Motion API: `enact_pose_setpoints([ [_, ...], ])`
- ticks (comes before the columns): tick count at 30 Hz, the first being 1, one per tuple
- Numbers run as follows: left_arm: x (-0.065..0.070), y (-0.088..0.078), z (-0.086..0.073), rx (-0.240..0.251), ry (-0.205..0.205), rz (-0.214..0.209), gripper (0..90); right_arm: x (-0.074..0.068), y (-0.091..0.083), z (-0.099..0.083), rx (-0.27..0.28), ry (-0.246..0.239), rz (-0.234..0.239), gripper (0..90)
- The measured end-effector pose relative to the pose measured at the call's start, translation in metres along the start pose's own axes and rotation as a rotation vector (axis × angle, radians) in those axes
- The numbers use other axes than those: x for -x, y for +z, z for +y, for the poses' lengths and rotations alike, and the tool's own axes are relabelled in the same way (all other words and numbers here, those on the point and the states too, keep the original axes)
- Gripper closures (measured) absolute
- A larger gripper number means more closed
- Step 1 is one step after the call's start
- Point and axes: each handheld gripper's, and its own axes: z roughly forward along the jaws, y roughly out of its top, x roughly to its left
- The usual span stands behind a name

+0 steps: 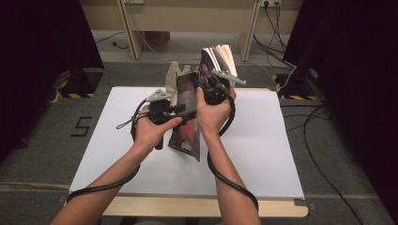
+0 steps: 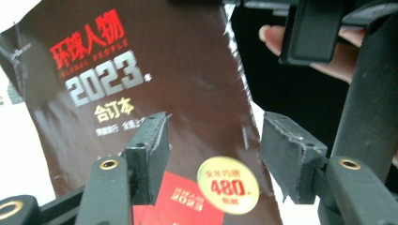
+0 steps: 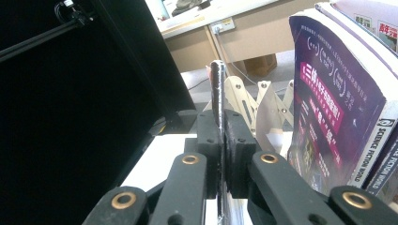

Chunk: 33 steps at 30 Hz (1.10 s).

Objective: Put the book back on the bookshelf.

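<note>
item: dark magazine [image 1: 187, 117], "global people 2023" bound volume, glossy brown cover with a gold price sticker. held in the air above the white sheet [image 1: 263, 154] on the table, on edge, long axis running from its low near corner up and away toward the wooden folding rack [image 1: 174, 75].

right gripper [image 1: 206, 86]: jaws closed tight on the top edge of the magazine; in the right gripper view the thin cover edge [image 3: 218, 89] rises straight out from between the pressed pads.

left gripper [image 2: 213, 154]: jaws wide apart, gripping nothing. in the left gripper view the magazine cover [image 2: 155, 79] lies flat beyond the pads, its free side edge passing down between them, nearer the right-hand pad [image 2: 288, 154].

rack: behind the magazine, one slot already holding upright books [image 1: 218, 58], purple science fiction cover [image 3: 335, 98] outermost.

judgement: the left gripper is the free one and the nearer to the magazine's loose lower half; closing on that side edge would steady it for slotting into the rack.
</note>
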Motion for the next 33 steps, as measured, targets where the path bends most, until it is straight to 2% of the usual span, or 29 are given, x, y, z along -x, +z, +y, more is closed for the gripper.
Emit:
enact_pose_setpoints([
  [4,0.003,0.005,0.003,-0.001,0.005,-0.003,41.0,0.000,0.000,0.000,-0.002,-0.003,-0.005,87.1],
  [15,0.002,0.016,0.003,-0.012,0.006,0.022,40.7,0.000,0.004,-0.005,-0.012,-0.009,-0.012,86.9],
  [18,0.002,0.020,0.002,-0.018,0.005,0.035,40.7,0.000,0.005,-0.006,-0.013,0.002,-0.016,86.8],
  [21,0.003,0.024,0.002,-0.016,0.005,0.042,40.7,0.000,0.005,-0.006,-0.011,-0.009,-0.020,86.8],
  [23,0.004,0.027,0.002,-0.013,0.004,0.054,40.9,-0.002,0.006,-0.007,-0.009,-0.009,-0.018,86.8],
  [27,0.003,0.032,0.001,-0.012,0.032,0.100,41.7,-0.006,0.005,-0.006,-0.014,-0.016,-0.014,86.6],
  [33,0.003,0.033,-0.002,-0.018,0.051,0.143,40.5,-0.012,0.008,-0.007,-0.030,-0.029,-0.011,85.5],
])
